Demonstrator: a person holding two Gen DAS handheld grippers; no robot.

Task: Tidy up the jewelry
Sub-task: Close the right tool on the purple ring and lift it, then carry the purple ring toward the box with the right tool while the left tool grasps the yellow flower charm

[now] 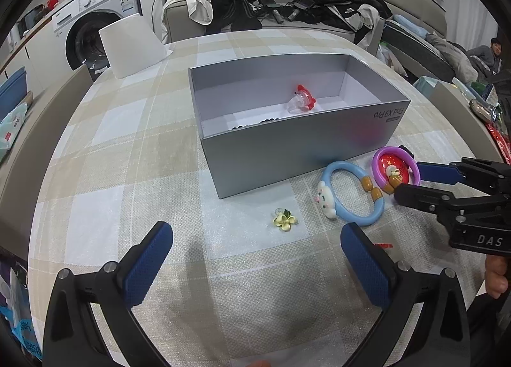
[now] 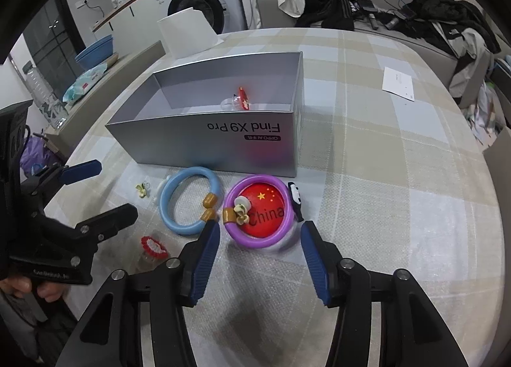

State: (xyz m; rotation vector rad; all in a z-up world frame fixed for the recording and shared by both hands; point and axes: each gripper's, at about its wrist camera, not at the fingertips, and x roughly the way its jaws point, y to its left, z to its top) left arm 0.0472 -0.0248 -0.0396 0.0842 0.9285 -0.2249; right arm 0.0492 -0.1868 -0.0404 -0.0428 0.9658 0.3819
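A grey box (image 1: 287,156) sits open in the middle of the left wrist view on a checked tablecloth (image 1: 127,143), with a red and clear hair clip (image 1: 301,100) lying on its floor near the far wall. In front of the box, lower right of centre, a blue bracelet (image 1: 351,194) lies flat, and just to its right a purple bracelet (image 1: 394,167) rings a red badge (image 2: 263,210) printed with "China". A small yellow flower charm (image 1: 284,218) lies alone below the box's near corner. The left gripper (image 1: 255,258) hovers low over bare cloth at the bottom of the frame, its jaws wide apart and holding nothing. In the right wrist view the right gripper (image 2: 260,241) sits at the near edge of the purple bracelet, jaws apart, one blue finger on each side of the ring's near rim without clamping it. A red and white beaded piece (image 2: 154,247) lies at the lower left of that view, near the left gripper. A white card (image 1: 132,44) stands at the upper left, beyond the box.
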